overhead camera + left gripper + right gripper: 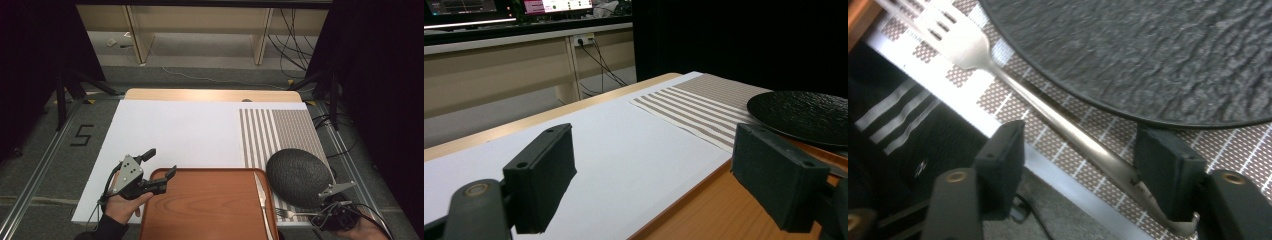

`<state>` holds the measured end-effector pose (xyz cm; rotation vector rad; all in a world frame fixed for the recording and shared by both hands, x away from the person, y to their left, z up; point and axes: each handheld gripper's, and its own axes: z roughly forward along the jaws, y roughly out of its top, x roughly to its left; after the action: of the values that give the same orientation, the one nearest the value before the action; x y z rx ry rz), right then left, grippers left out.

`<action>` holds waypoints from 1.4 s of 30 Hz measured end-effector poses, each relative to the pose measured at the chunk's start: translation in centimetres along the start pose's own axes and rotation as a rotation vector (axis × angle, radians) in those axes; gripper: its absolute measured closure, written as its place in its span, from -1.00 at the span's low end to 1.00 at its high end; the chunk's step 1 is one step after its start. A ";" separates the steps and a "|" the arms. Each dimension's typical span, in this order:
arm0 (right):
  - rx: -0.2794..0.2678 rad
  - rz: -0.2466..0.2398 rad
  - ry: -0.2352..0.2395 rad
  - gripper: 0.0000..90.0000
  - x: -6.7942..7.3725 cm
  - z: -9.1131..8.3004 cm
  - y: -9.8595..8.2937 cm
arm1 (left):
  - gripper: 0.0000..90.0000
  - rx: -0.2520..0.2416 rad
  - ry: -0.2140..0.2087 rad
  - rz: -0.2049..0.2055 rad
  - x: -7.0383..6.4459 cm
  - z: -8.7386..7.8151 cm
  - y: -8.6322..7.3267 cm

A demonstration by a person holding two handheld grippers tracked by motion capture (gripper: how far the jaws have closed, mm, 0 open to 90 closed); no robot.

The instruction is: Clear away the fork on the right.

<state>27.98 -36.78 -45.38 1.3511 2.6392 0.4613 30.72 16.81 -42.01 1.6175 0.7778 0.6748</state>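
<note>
- Right gripper view: the right gripper has its jaws spread apart, one on each side of the fork handle. The handle runs between them and touches or nearly touches the inner face of the right-hand jaw; the jaws are not clamped on it.
- The fork lies on the striped placemat, tines pointing up and away from the jaws, with the black plate just beyond the handle.
- High view: the left gripper is held in a hand, jaws released and empty, one over the wooden tray rim, the other over the white sheet on the counter.
- A knife lies on the tray between the two grippers.
</note>
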 end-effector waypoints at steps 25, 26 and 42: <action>0.111 -0.205 -0.068 0.55 2.3 0.1 1.6 | -0.61 0.005 -0.004 -0.003 0.0 0.1 -0.1; 0.114 -0.221 -0.067 0.58 2.4 0.2 1.7 | -0.61 0.005 -0.004 -0.003 0.0 0.1 -0.1; 0.169 -0.393 -0.082 0.85 3.6 0.4 2.2 | -0.61 0.007 -0.005 -0.003 -0.1 0.1 -0.1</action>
<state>27.69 -32.57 -44.95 0.8289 2.8255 0.1310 30.78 16.67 -42.13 1.6235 0.7795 0.6667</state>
